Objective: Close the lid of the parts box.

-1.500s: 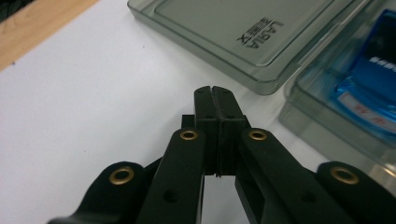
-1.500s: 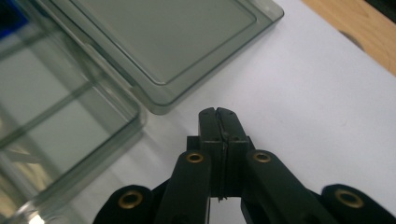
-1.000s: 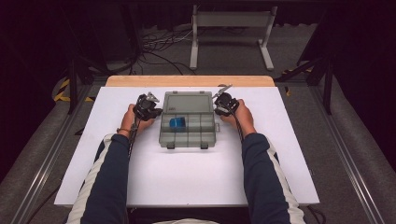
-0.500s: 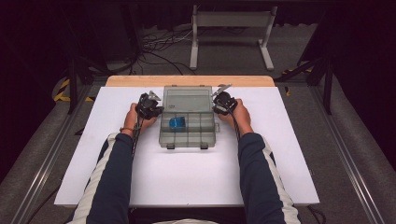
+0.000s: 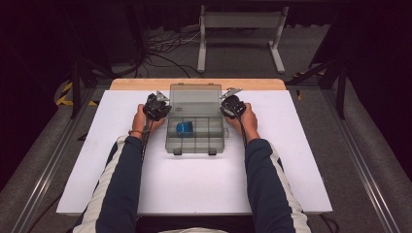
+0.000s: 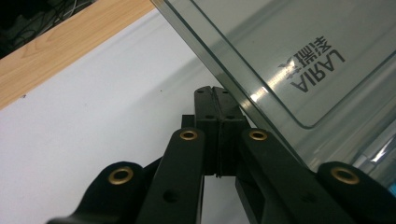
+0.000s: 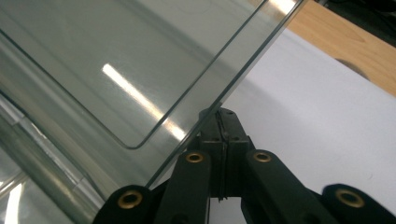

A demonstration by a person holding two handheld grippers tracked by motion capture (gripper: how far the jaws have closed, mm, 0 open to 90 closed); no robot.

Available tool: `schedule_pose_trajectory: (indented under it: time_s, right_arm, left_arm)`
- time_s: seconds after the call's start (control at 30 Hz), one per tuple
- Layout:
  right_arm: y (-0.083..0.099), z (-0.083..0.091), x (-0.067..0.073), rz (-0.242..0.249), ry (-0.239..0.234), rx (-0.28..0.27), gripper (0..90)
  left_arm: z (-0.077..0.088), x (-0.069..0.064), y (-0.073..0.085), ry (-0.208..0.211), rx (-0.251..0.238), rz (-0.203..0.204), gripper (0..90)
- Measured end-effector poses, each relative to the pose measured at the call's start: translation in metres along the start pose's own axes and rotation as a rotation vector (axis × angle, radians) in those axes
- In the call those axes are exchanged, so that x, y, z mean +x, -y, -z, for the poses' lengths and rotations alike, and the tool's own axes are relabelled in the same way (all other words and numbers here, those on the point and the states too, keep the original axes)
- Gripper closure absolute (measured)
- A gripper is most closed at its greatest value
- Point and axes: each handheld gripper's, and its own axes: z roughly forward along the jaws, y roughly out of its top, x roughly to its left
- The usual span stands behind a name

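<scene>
On the white table (image 5: 194, 184), both tools have their jaws pressed together, holding nothing: the left tool (image 6: 215, 95) and right tool (image 7: 218, 116) flank the open clear organizer box (image 5: 195, 138), beside its raised lid (image 6: 299, 56).

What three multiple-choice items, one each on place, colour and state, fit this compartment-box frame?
1. Where is the left gripper?
A. at the box's left edge
B. at the table's near edge
C. inside a compartment

2. What colour is the object in the compartment box?
A. red
B. blue
C. yellow

3. How is the clear lid?
A. latched shut
B. lifted open
C. lying detached on the table

Answers:
1 A, it sits beside the lid's left side.
2 B, the high view shows blue.
3 B, it stands up behind the tray, with the right gripper at its other side.
</scene>
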Motion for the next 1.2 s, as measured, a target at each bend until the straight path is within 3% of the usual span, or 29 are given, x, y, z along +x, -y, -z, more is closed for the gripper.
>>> schedule_pose_trajectory:
  time_s: [0.2,0.4,0.47,0.6,0.8,1.2]
  right_arm:
    - [-0.001,0.003,0.002,-0.015,0.044,-0.032,90.0]
    - [-0.004,0.009,0.002,-0.031,0.059,-0.094,90.0]
    - [-0.005,0.009,0.002,-0.032,0.062,-0.098,90.0]
    - [-0.005,0.012,0.002,-0.04,0.075,-0.131,90.0]
    - [-0.009,0.018,0.002,-0.031,0.09,-0.155,90.0]
    - [-0.017,0.032,0.003,-0.03,0.115,-0.204,90.0]
  left_arm:
    - [0.001,-0.003,-0.002,-0.019,-0.008,0.004,90.0]
    - [0.004,-0.004,-0.004,-0.041,-0.032,0.001,89.9]
    - [0.007,-0.004,-0.006,-0.058,-0.066,0.01,89.9]
    - [0.01,-0.005,-0.009,-0.07,-0.078,-0.005,89.9]
    - [0.016,-0.004,-0.013,-0.078,-0.11,0.015,89.8]
    - [0.028,-0.003,-0.022,-0.08,-0.138,0.01,89.9]
